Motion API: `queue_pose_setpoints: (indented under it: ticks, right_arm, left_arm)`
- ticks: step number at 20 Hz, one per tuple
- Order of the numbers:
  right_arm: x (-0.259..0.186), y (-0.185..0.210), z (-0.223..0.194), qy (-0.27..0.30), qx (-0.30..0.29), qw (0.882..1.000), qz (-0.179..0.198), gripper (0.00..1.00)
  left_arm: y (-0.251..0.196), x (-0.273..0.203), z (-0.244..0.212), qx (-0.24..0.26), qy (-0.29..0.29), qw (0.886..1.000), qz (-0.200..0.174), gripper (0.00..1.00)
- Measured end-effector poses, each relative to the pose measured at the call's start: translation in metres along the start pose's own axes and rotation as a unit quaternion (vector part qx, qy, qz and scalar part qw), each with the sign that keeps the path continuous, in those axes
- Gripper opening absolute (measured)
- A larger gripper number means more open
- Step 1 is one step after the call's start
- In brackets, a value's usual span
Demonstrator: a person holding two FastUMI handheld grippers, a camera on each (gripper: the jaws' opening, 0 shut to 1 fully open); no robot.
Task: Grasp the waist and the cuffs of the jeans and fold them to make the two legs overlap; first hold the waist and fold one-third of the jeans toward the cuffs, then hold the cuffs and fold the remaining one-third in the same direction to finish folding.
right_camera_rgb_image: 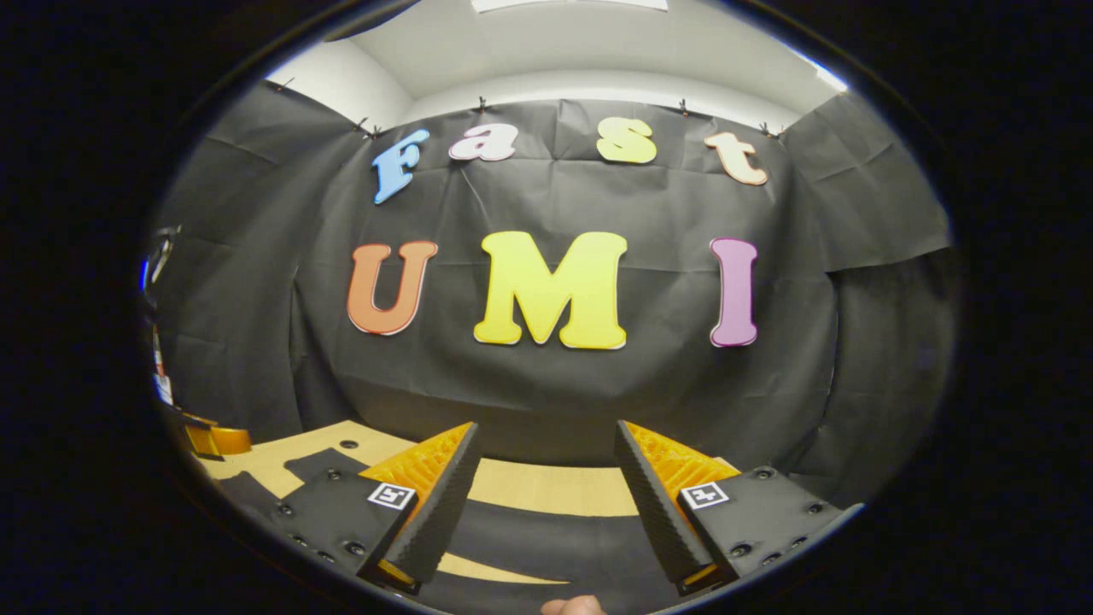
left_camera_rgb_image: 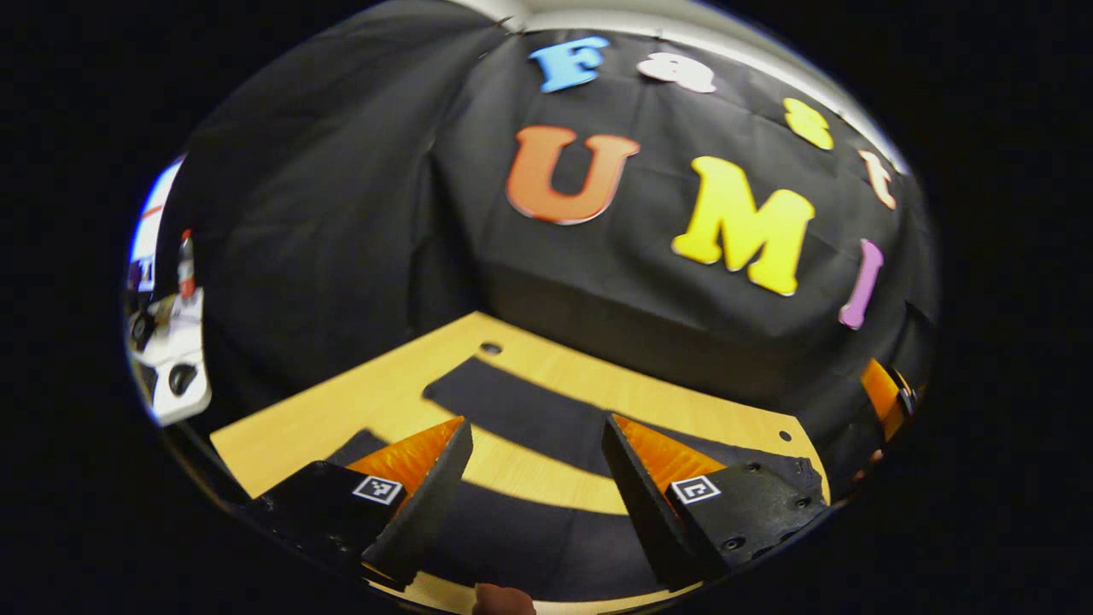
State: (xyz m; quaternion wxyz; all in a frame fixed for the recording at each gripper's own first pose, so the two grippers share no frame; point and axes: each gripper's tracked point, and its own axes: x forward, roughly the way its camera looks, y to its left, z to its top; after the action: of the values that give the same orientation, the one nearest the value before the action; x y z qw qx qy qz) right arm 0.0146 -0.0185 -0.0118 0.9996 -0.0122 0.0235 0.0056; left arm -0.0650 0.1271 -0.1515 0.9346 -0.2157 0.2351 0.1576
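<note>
Dark jeans lie flat on the wooden table, their two legs spread apart with bare wood between them. In the left gripper view my left gripper hovers open above the nearer leg, nothing between its fingers. Part of the right gripper peeks in at that view's right edge. In the right gripper view my right gripper is open and holds nothing, low over the jeans on the table. A bit of the left gripper shows far left.
The black cloth wall rises close behind the table's far edge. A white device stands off the table at the left. A small hole marks the table's far corner. A person's fingertip shows at the bottom.
</note>
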Motion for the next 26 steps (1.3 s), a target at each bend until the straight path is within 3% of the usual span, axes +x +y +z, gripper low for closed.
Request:
queue_pose_setpoints:
  ticks: [2, 5, 11, 15, 18, 23, 26]
  right_arm:
    - [0.002, -0.01, -0.003, 0.005, -0.005, 1.0, -0.008, 0.96]
    - [0.003, -0.023, -0.009, 0.016, -0.006, 1.0, -0.021, 0.96]
    - [0.003, -0.036, -0.02, 0.033, -0.013, 0.999, -0.038, 0.96]
    - [0.003, -0.039, -0.019, 0.034, -0.02, 0.998, -0.044, 0.96]
    - [0.002, -0.046, -0.023, 0.041, -0.022, 0.998, -0.052, 0.96]
    - [0.0, -0.055, -0.027, 0.053, -0.023, 0.996, -0.067, 0.96]
    - [-0.002, -0.061, -0.033, 0.061, -0.025, 0.995, -0.074, 0.96]
  left_arm:
    - [0.048, 0.0, -0.036, -0.101, 0.079, 0.991, 0.046, 0.99]
    - [0.099, -0.013, -0.076, -0.235, 0.156, 0.954, 0.1, 0.99]
    - [0.135, -0.023, -0.1, -0.34, 0.207, 0.902, 0.166, 1.0]
    - [0.147, -0.023, -0.107, -0.375, 0.226, 0.878, 0.193, 0.99]
    - [0.145, -0.014, -0.107, -0.389, 0.236, 0.87, 0.192, 1.0]
    - [0.147, 0.011, -0.098, -0.378, 0.233, 0.878, 0.178, 0.99]
    - [0.145, 0.017, -0.096, -0.383, 0.239, 0.874, 0.178, 0.97]
